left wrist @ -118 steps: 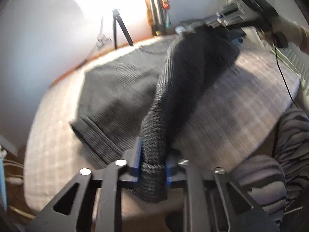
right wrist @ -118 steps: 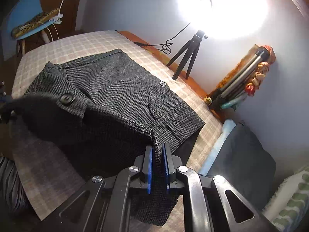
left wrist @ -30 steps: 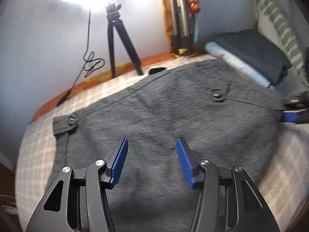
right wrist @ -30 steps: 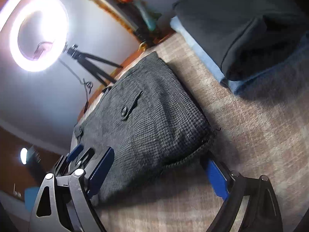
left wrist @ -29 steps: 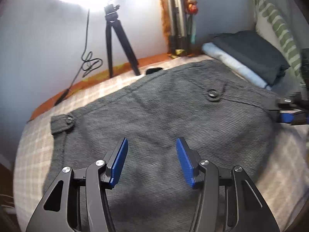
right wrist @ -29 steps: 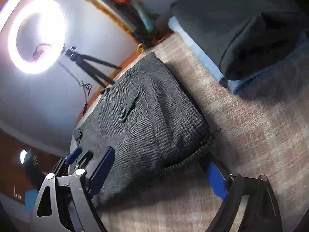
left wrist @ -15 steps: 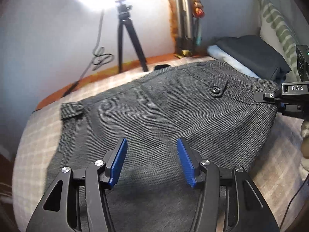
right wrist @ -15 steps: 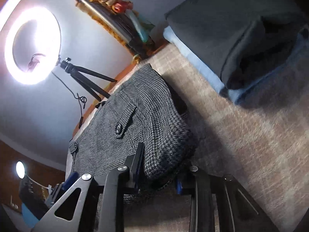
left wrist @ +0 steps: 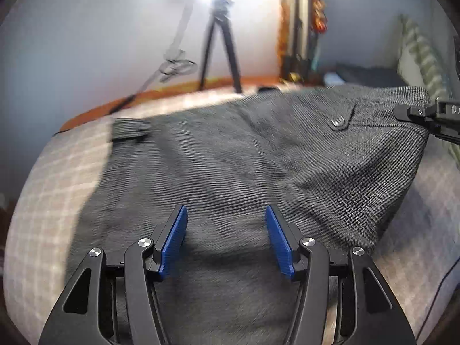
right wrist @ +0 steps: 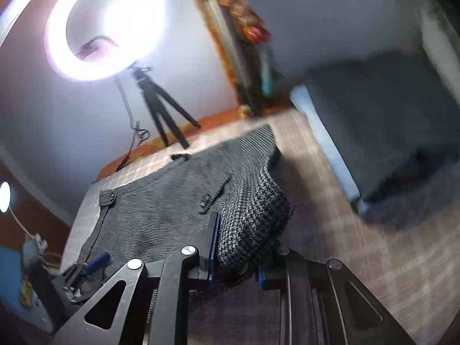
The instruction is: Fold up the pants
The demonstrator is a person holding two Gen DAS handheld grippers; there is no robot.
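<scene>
1. the pants [left wrist: 230, 166] lie folded on the checked bed cover [left wrist: 51, 201], in front of a tripod [left wrist: 220, 46].
2. left gripper [left wrist: 225, 230] hovers over the near part, blue pads apart.
3. right gripper [right wrist: 235, 247] is clamped on the pants' right edge, which seems lifted, though blur hides detail.

right gripper [right wrist: 234, 247] clamped on bunched corner of pants [right wrist: 161, 210], fabric lifted there; rest lies flat on checked bed [right wrist: 345, 230]; left gripper [right wrist: 89, 264] at pants' near-left edge; ring light [right wrist: 106, 23] on tripod [right wrist: 161, 106] behind
</scene>
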